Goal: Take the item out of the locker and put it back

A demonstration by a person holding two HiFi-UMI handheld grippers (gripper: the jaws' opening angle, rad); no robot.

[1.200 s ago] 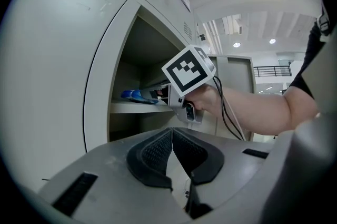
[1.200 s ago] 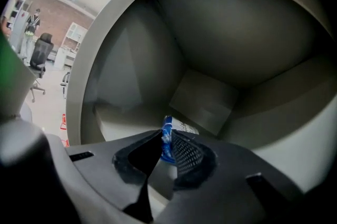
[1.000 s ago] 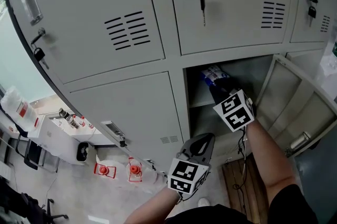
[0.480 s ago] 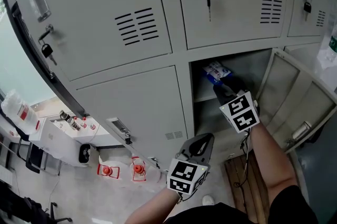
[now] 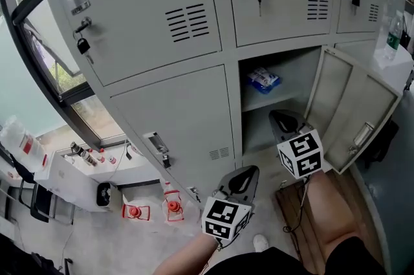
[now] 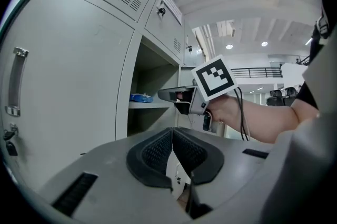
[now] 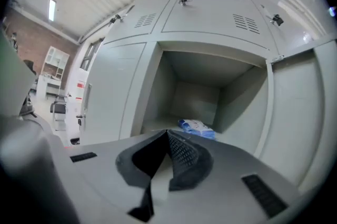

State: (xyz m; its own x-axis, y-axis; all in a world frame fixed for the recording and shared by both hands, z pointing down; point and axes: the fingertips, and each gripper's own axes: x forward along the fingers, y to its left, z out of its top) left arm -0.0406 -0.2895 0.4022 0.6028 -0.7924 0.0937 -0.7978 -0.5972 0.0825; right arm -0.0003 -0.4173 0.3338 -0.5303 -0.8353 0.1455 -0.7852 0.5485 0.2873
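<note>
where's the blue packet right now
The blue packet lies on the shelf inside the open locker, right of centre in the head view, apart from the right claw below it.

We see a shelf (image 5: pixel 291 94) inside the open locker compartment (image 5: pixel 304 60), and a blue-and-white packet (image 5: pixel 263 79) lies flat on it, left of the middle. Down on the floor (image 5: pixel 97 241), two red-and-white objects (image 5: pixel 132 211) stand near the locker's foot.
</note>
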